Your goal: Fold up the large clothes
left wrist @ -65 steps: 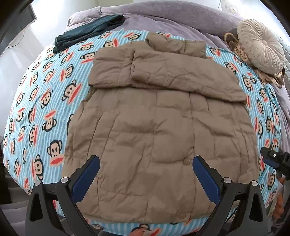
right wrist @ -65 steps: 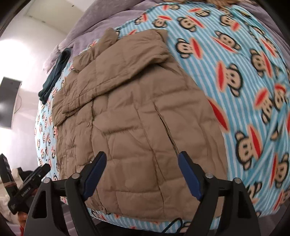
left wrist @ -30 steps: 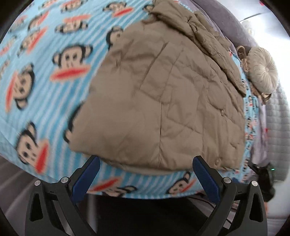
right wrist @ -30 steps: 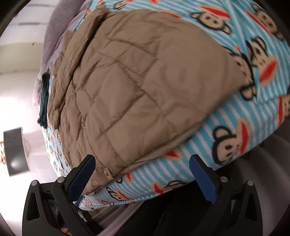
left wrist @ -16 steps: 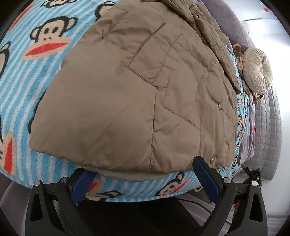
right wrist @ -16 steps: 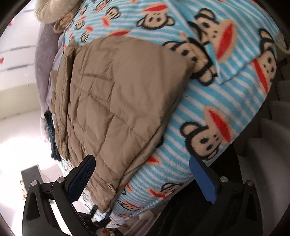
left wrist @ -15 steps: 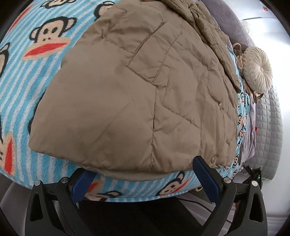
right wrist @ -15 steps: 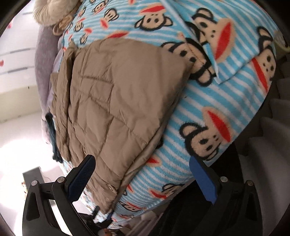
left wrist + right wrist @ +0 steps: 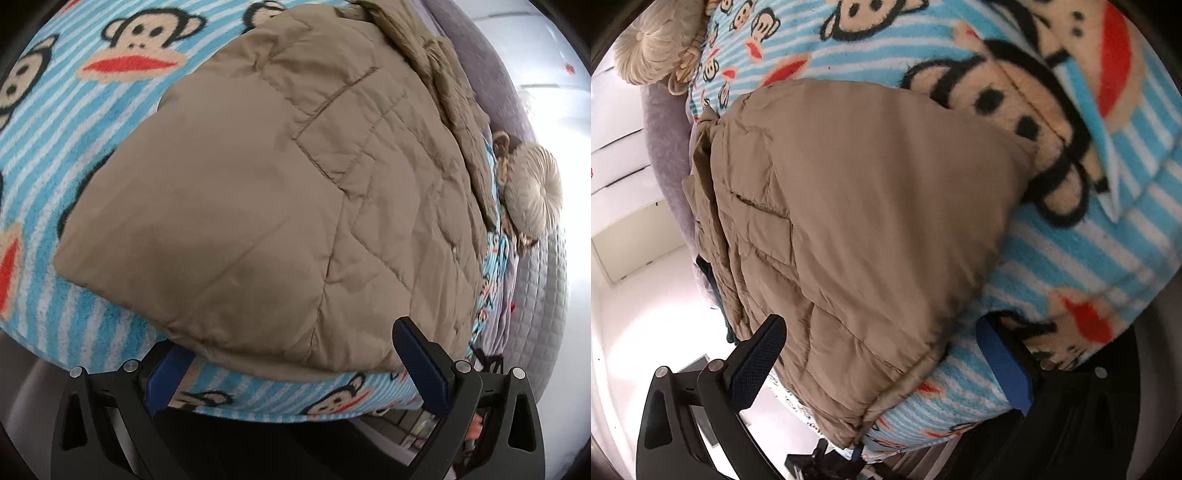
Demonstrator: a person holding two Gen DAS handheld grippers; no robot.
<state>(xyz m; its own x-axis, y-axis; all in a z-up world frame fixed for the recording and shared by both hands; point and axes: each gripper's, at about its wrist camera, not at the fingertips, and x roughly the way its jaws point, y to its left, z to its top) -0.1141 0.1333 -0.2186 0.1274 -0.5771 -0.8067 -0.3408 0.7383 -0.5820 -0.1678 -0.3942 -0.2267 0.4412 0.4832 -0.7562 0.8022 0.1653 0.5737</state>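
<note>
Surroundings: brown quilted jacket (image 9: 258, 192) lies flat on the bed, on a blue-striped monkey-print blanket (image 9: 74, 122). A round pleated beige cushion (image 9: 535, 192) sits on the blanket past the jacket's far side, against a woven basket edge. Grey-purple bedding (image 9: 476, 48) at the head of the bed; grey quilted cover (image 9: 543, 295) at the right side. In the right wrist view a dark garment (image 9: 711, 275) shows just behind the jacket's folded sleeves, mostly hidden.

Obstructions: the jacket hem hangs over the blanket's front edge and covers the tip of one blue pad in the left wrist view. The bed edge sits directly in front of both tools.

Left tool (image 9: 295, 354): wide, its two fingers straddling the hem near the jacket's left bottom corner; nothing gripped. One pad sits under the hem, the other beside it.

Right tool (image 9: 882, 354): wide, bracketing the right bottom corner of the jacket; one finger on the jacket side, the other against the blanket. Not closed on fabric.

Change vs. 0.5 s ago: both cameras are closer to the hem, jacket fills more of each view. Left pad now partly tucked under the hem edge. The jacket itself lies as before. Versus 2.2 s ago, both tools have dropped from above the jacket to bed-edge level.
</note>
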